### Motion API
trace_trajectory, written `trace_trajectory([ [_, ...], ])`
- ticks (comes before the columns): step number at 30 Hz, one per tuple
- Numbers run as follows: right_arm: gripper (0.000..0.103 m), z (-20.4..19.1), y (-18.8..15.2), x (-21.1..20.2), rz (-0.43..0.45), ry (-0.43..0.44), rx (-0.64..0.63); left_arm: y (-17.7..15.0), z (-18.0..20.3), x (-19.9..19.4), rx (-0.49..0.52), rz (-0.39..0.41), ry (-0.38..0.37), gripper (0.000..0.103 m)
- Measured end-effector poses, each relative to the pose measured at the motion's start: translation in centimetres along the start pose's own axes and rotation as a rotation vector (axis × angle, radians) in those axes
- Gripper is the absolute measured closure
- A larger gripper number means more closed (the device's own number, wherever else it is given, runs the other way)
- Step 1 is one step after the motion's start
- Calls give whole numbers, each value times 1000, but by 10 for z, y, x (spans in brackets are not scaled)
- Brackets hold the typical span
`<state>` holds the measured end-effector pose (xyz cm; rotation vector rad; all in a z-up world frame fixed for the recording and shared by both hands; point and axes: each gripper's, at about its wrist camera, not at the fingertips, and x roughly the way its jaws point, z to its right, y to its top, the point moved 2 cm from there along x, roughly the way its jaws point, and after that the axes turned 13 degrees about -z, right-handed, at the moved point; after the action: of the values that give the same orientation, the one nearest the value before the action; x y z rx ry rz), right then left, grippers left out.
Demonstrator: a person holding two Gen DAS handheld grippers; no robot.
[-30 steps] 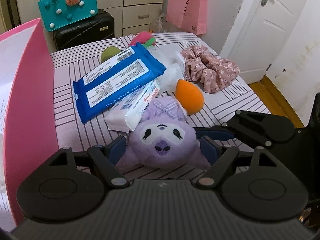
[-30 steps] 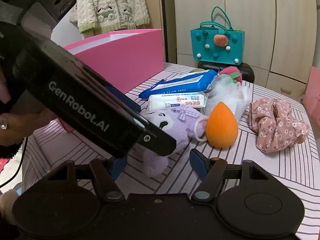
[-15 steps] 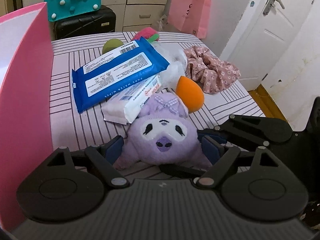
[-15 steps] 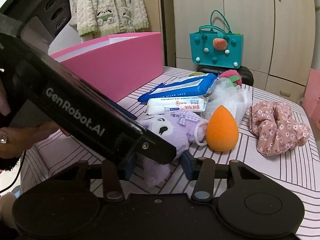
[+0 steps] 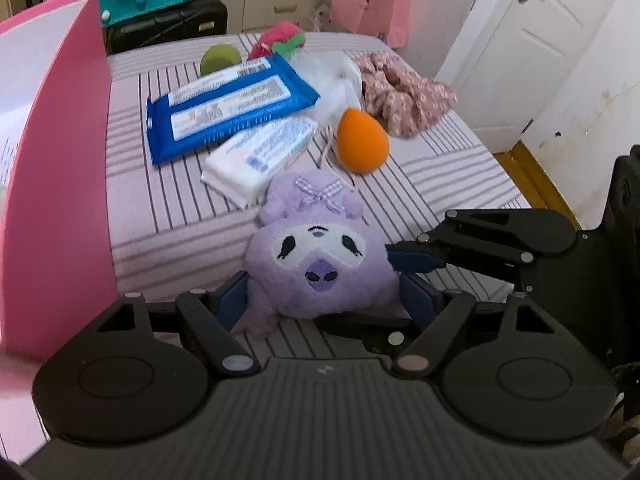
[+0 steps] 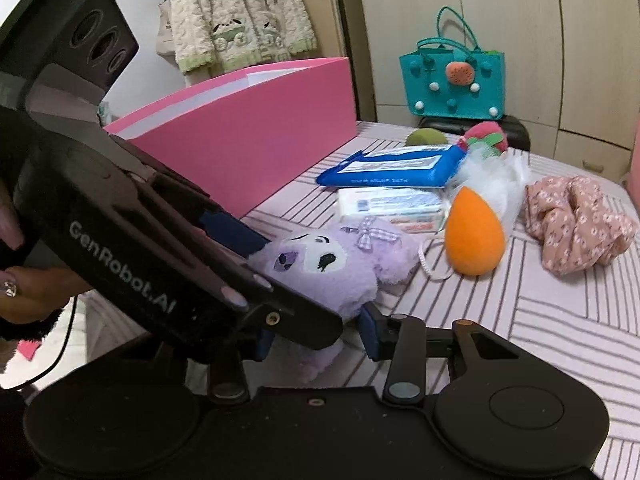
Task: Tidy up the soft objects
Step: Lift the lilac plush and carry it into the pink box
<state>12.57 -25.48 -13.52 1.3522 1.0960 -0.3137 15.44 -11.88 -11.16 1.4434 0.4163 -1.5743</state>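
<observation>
A: Left wrist view, L→R: pink box (image 5: pixel 60 184) wall stands just left of the left gripper (image 5: pixel 324 300). Purple plush (image 5: pixel 316 256) sits between its blue pads, both pads against its sides, so it's clenched on the toy's lower body.

B: And the right gripper (image 6: pixel 316 340)?

A: Comes in from the plush's right side. Right wrist view shows its jaws straddling a plush leg, but the left tool covers one pad; can't tell if it's pinching or loose.

B: Handling?

A: Prob. light, squashy, fuzzy, not slippery, won't break. Best hold is mid-body; limbs would just flop.

B: Room?

A: Beyond the pads: tissue pack (image 5: pixel 260 156), blue wipes pack (image 5: pixel 228 112), orange sponge (image 5: pixel 360 144) close ahead, floral scrunchie (image 5: pixel 404 92) further right. Bed edge (image 5: pixel 500 184) drops off right. Open striped sheet lies left, toward the box; likely the clear lane.
</observation>
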Motion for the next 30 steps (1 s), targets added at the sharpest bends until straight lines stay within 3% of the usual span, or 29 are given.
trace_trajectory([
  [7,56,-11,-2,-5,-20,29,14,-8,0,-8,-21,-40,-21,26],
  [18,56,-36,0,-26,-18,6,0,-21,8,-36,10,-48,-15,26],
  [30,56,-85,16,-63,-26,-8,-88,-48,8,-98,15,-33,-33,26],
])
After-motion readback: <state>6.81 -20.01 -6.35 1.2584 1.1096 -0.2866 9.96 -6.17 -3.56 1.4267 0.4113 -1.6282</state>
